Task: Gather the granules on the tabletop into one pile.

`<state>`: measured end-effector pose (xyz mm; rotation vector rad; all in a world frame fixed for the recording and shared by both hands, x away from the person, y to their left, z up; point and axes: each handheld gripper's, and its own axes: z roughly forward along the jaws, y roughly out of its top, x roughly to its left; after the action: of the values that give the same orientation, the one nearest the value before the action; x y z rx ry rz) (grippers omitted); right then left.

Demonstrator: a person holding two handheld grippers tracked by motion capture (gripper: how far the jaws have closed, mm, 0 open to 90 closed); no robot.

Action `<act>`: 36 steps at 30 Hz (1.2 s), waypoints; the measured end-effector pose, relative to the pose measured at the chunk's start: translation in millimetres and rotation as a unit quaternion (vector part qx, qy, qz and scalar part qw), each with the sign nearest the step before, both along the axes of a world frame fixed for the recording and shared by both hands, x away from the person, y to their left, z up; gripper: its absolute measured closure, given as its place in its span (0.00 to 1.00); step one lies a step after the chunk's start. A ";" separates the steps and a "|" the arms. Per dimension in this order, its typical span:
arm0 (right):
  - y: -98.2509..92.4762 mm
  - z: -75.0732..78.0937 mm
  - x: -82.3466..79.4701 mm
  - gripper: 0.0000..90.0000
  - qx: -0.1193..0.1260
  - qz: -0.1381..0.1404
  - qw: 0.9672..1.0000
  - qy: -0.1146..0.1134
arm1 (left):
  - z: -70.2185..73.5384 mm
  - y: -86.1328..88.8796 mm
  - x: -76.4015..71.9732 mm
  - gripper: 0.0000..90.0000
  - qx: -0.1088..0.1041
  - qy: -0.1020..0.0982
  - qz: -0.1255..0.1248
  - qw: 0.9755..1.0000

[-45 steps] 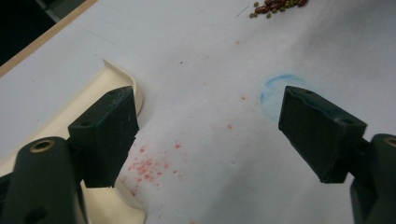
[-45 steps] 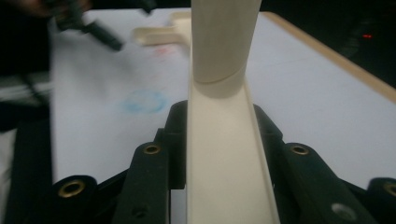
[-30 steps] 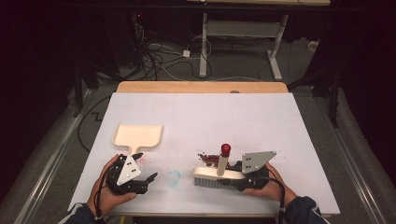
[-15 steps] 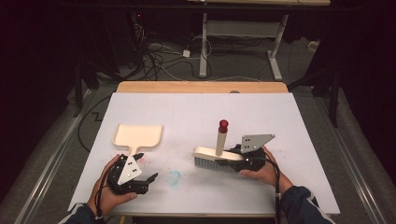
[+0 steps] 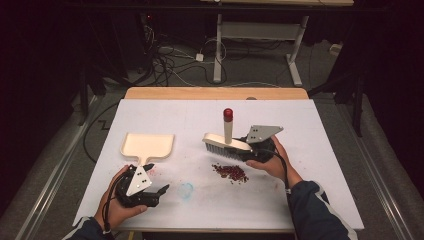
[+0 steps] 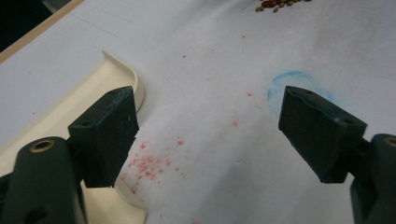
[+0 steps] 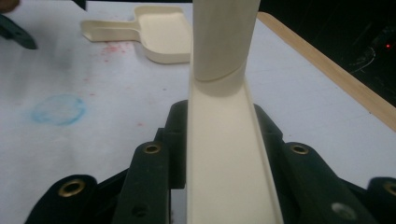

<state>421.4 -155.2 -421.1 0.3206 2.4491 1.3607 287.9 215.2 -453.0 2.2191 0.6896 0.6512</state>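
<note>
— How far along are we?

— Barely started. Left of the bean pile [image 5: 230, 172], my left claw [image 5: 159, 190] hangs released near the dustpan [image 5: 148, 145]. My right claw [image 5: 248, 148] clenches the brush [image 5: 226, 144] just behind the pile; nothing's swept.

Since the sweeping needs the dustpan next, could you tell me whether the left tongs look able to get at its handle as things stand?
Probably yes. The left tongs are open and hold nothing, and the dustpan lies just ahead of them, its handle pointing at them. Only bare table lies between; the brush is away in the right tongs.
</note>
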 end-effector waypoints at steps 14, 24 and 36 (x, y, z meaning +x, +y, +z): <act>26.6 -21.6 18.8 0.75 -0.017 0.093 0.995 0.041 | -2.1 0.7 0.3 0.22 0.001 0.005 -0.002 1.000; -9.8 -17.5 12.1 0.75 -0.031 0.116 0.991 0.052 | -2.7 0.2 0.5 0.22 0.004 0.007 -0.001 1.000; -33.9 -1.7 1.1 0.75 0.025 -0.004 0.999 0.032 | -1.8 0.2 0.8 0.22 0.006 0.006 0.000 1.000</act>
<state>422.4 -189.1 -422.8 0.3906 2.4654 1.4304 288.7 215.4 -454.8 2.2368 0.6934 0.6440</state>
